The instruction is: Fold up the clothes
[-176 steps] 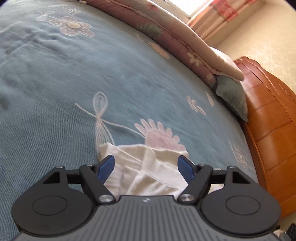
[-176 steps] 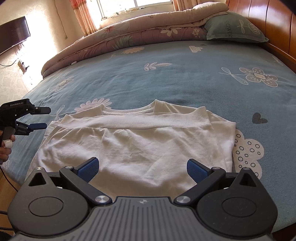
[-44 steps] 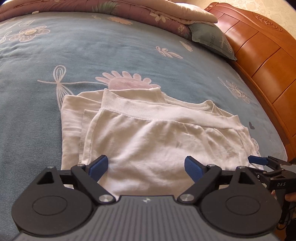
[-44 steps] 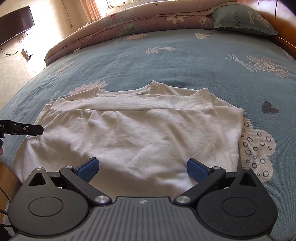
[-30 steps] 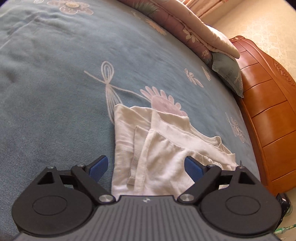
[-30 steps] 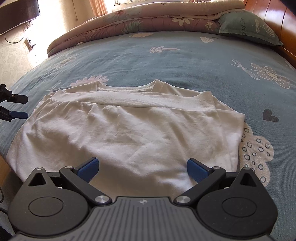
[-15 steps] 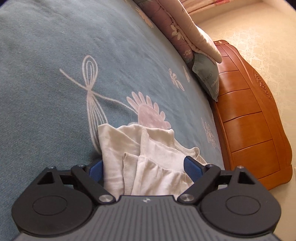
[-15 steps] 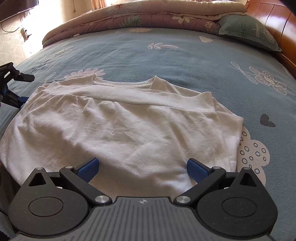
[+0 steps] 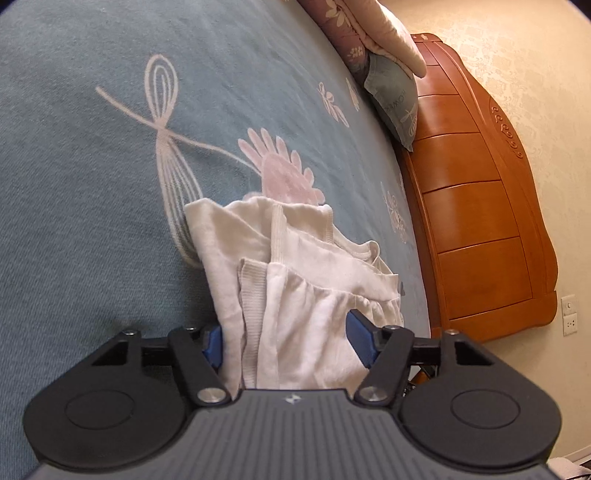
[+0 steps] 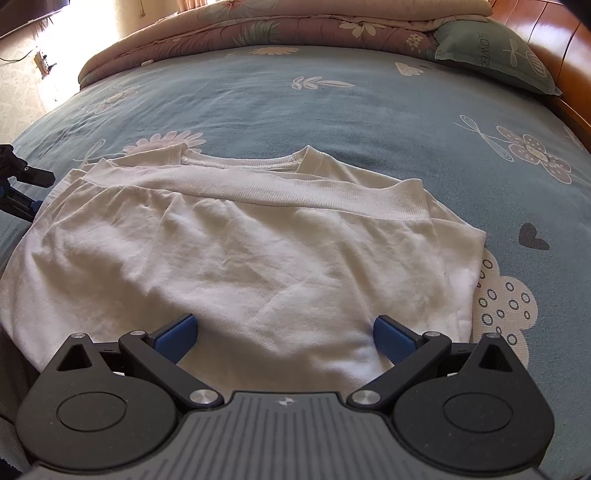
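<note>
i have a white sweatshirt point(image 10: 258, 251) lying folded in half on the blue flowered bedspread point(image 10: 369, 110), its ribbed hem up near the neckline, at the near edge of the bed. my left tongs point(image 9: 286, 338) sit at the sweatshirt's left side edge, layered cloth bunched between the blue pads point(image 9: 360, 339); the jaws have just been closing and stand half narrowed, the left pad against the fabric, though i cannot tell that they pinch it yet. my right tongs point(image 10: 284, 334) hover wide open over the sweatshirt's near edge, pads apart and touching nothing. seen from the right wrist, the left tongs show as a black tip at the sweatshirt's far left. beyond the sweatshirt a rolled quilt point(image 10: 258, 26) and a green pillow point(image 10: 495, 55) lie by the wooden headboard point(image 9: 476, 206).
</note>
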